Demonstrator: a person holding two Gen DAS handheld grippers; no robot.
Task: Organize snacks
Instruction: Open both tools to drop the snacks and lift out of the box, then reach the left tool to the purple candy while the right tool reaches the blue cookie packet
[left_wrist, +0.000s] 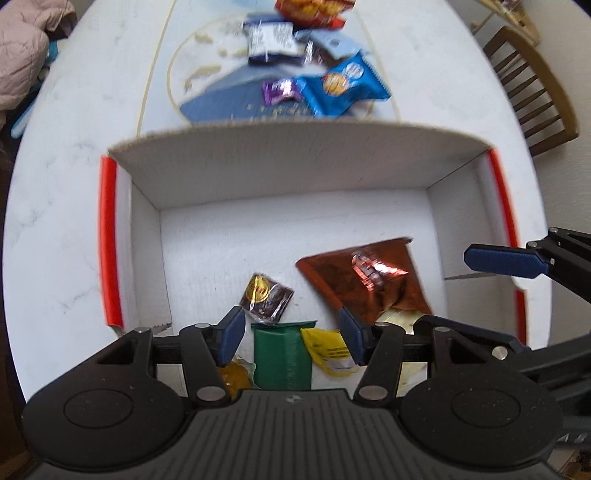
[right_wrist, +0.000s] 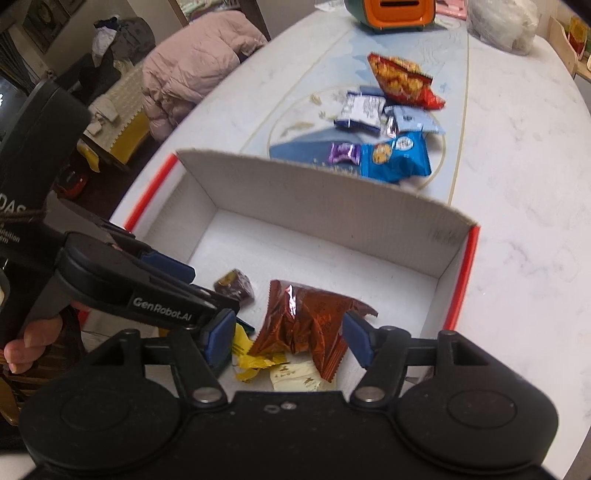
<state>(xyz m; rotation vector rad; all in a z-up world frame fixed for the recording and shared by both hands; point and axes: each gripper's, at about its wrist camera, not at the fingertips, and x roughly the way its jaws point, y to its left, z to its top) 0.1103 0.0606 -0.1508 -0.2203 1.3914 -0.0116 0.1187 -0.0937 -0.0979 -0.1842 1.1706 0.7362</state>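
A white cardboard box (left_wrist: 295, 147) (right_wrist: 332, 206) with red edges holds a brown foil packet (left_wrist: 369, 277) (right_wrist: 306, 321), a small dark candy (left_wrist: 266, 295) (right_wrist: 234, 286), a green packet (left_wrist: 282, 354) and a yellow packet (left_wrist: 328, 350) (right_wrist: 247, 354). My left gripper (left_wrist: 291, 332) hangs open above the green and yellow packets, touching neither. My right gripper (right_wrist: 288, 339) stands open over the brown packet, which lies loose on the box floor. Beyond the box lie a blue packet (left_wrist: 340, 88) (right_wrist: 399, 157), a purple candy (right_wrist: 345, 153) and a red chip bag (right_wrist: 402, 79).
A navy-and-white packet (right_wrist: 360, 109) and a pale blue one (right_wrist: 413, 120) lie on the table mat. A wooden chair (left_wrist: 532, 92) stands at the right, a pink jacket (right_wrist: 192, 77) at the left. An orange-green device (right_wrist: 395, 13) sits at the far end.
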